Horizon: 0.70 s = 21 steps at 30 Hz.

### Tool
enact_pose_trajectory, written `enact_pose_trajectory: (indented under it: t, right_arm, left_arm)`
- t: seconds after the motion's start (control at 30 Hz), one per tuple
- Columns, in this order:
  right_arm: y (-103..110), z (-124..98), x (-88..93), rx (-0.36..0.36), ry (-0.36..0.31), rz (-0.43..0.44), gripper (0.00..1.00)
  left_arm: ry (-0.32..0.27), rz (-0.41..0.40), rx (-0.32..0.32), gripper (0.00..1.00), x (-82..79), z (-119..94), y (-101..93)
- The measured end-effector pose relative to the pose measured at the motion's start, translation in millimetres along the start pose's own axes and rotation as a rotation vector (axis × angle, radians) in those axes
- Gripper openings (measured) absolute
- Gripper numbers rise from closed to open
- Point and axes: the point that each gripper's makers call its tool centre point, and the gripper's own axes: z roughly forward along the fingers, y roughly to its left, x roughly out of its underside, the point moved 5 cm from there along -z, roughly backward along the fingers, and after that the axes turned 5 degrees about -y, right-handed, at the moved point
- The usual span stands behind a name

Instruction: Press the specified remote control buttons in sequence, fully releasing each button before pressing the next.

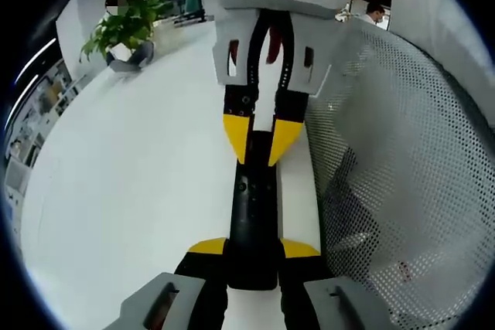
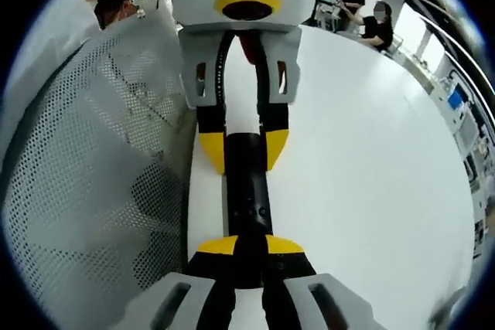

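Both grippers clamp the black remote control (image 1: 254,222) from opposite ends, left gripper (image 1: 254,246) and right gripper (image 2: 247,245), over a white worktop (image 1: 139,175); a potted plant (image 1: 124,32) stands far left.

We cannot read any button on the remote (image 1: 253,222): its dark face shows only faint round marks in the left gripper view, and in the right gripper view (image 2: 249,191) the markings are equally blurred. Both ends of the remote are covered by yellow-tipped jaws, so we cannot see its full length in either view. Contact between the left gripper (image 1: 255,249) and the remote's sides is masked by the jaw tips; likewise for the right gripper (image 2: 249,246). The perforated white sleeve (image 1: 402,191) is cut off by the picture's edge. The potted plant (image 1: 124,32) is small and soft. The seated people (image 2: 371,25) are too small for us to make out.
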Motion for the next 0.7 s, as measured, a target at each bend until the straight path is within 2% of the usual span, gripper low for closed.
enact_pose_trajectory:
  t: [0.07, 0.3, 0.43, 0.5, 0.63, 0.7]
  right_arm:
    - [1.5, -1.1, 2.0, 0.024, -0.039, 0.025, 0.08]
    - [1.9, 0.1, -0.5, 0.01, -0.034, -0.029, 0.07]
    - [4.8, 2.2, -4.1, -0.015, -0.016, -0.173, 0.05]
    - [4.2, 3.6, -6.2, -0.016, 0.001, -0.143, 0.04]
    - [0.3, 3.6, -6.9, -0.011, 0.011, 0.054, 0.03]
    - [0.2, 3.9, -6.9, 0.007, 0.015, 0.042, 0.03]
  left_arm:
    - [0.0, 0.005, -0.002, 0.23, 0.1, -0.1, -0.4]
    - [0.016, 0.008, -0.002, 0.23, -0.5, -0.3, -1.0]
    - [0.008, 0.007, -0.002, 0.23, -0.1, -0.5, -1.3]
    - [0.009, 0.008, -0.002, 0.23, -0.3, -0.6, -1.3]
    - [0.01, 0.006, 0.0, 0.23, -0.4, -0.5, -1.2]
    - [0.008, 0.005, 0.0, 0.23, -0.3, -0.5, -1.1]
